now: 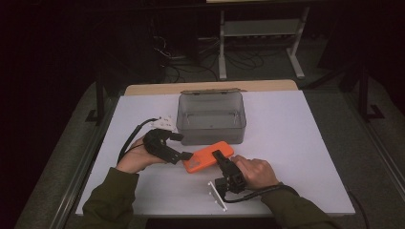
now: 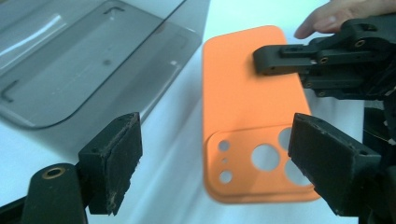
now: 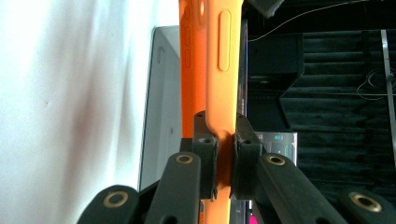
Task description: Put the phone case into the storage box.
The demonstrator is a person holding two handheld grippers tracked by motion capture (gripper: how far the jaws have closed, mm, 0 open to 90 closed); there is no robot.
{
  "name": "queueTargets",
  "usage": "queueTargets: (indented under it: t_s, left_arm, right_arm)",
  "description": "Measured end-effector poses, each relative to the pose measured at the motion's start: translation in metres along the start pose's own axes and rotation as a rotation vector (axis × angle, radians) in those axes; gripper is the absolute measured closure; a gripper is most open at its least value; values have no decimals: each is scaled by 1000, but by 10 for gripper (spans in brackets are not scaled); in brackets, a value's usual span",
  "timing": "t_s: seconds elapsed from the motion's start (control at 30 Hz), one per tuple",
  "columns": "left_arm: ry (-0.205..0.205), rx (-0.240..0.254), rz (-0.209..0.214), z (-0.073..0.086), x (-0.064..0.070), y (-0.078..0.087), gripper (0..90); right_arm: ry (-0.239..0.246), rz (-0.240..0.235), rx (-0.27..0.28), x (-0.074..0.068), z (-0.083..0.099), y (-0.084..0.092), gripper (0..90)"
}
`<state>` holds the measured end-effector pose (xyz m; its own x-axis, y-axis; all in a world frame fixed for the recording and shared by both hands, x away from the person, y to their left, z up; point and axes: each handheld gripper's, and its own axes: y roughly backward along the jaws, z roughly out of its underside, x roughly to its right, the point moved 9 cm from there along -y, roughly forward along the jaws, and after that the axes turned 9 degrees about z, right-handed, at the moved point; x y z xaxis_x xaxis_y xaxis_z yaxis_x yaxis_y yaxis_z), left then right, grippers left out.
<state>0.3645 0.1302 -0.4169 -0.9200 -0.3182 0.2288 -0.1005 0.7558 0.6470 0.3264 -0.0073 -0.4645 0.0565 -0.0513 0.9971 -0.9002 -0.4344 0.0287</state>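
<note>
The grey translucent plastic box (image 1: 211, 117) stands open on the white table (image 1: 296, 143), and the orange rubbery phone case (image 1: 208, 156) is held just in front of its near wall, so the likeliest trouble is that the case knocks that wall or catches on the rim if it is swung across without being lifted clear. The right gripper (image 1: 220, 157) has its jaws closed flat on one edge of the case, a narrow bite near the end; since the case looks soft and flexible, it could sag, twist in the pads or slide out under its own weight. The left gripper (image 2: 219, 163) stands with its jaws wide apart at the camera end of the case, gripping nothing; if it closed now it might nudge the case and upset the other grip. The case itself is bright orange, matt and smooth, with rounded corners, a raised camera panel pierced by several round holes, and moulded side buttons (image 3: 224, 39) along one edge.
</note>
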Motion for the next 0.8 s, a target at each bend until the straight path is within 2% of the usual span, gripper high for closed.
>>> queueTargets:
  t_s: [0.2, 0.47, 0.57, 0.8]
  left_arm:
    - [11, 13, -41, 13, -8, 11, 169]
    - [47, 35, -75, 38, -16, 20, 156]
    - [48, 22, -84, 53, -16, 19, 130]
    - [76, 29, -111, 82, -16, 13, 94]
  right_arm:
    - [-1, 2, 2, 0, 0, 0, 820]
    - [6, 3, 3, 1, 1, 0, 820]
    - [4, 4, 2, 1, 1, 0, 819]
    - [4, 4, 3, 1, 1, 0, 818]
